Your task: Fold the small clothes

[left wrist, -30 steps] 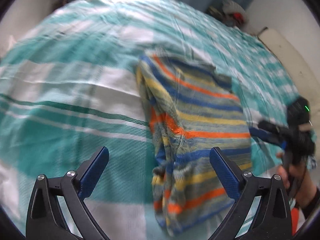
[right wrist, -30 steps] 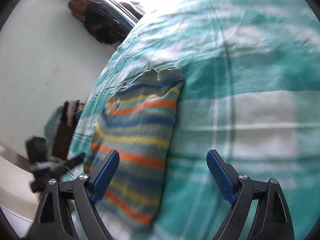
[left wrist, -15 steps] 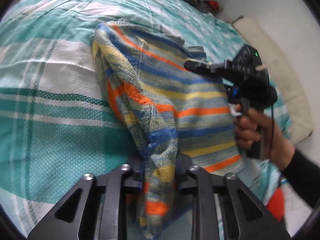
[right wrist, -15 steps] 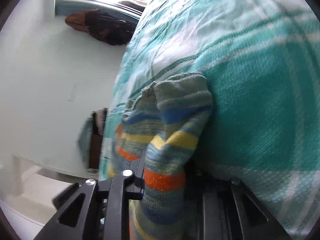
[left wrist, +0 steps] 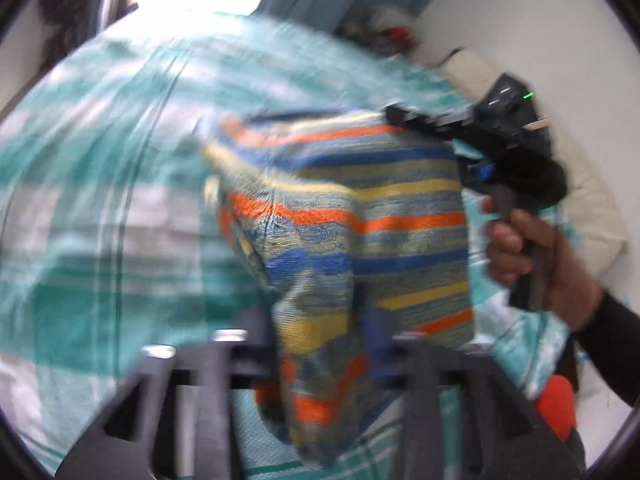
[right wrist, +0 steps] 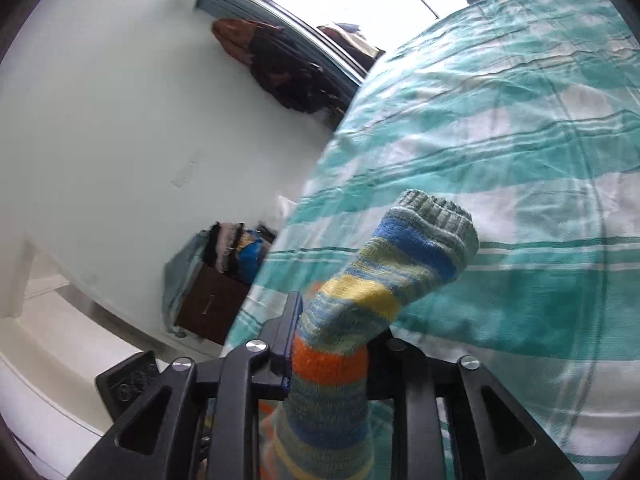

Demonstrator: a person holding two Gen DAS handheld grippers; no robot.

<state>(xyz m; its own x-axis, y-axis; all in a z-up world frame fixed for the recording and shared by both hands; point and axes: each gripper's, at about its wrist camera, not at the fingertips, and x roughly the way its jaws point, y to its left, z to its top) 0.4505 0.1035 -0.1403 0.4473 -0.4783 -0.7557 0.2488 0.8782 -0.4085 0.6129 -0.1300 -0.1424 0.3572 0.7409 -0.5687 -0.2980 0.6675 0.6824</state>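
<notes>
Two claws, one garment, lifted off a teal-and-white checked bedspread (left wrist: 100, 208).

Left wrist view: left gripper (left wrist: 320, 344) has a bunched corner of the striped knit sweater (left wrist: 360, 216) between its jaws, which are opening, cloth seemingly still caught; picture blurred, pads hard to read; sweater hangs ahead of and above the claw; right gripper (left wrist: 394, 114), in a hand (left wrist: 532, 252), holds the far-right corner.

Right wrist view: right gripper (right wrist: 332, 344) pinches a ribbed hem edge of the sweater (right wrist: 400, 264), jaws narrow and opening, cloth pressed between them; bedspread (right wrist: 500, 140) ahead and right.

Step, as judged: lift-and-carry for a fold; next move calls for both corners travelling together, then laid flat.

Containers: dark wooden box (right wrist: 212, 304), left of the claw on the floor, stuffed with clothes.
</notes>
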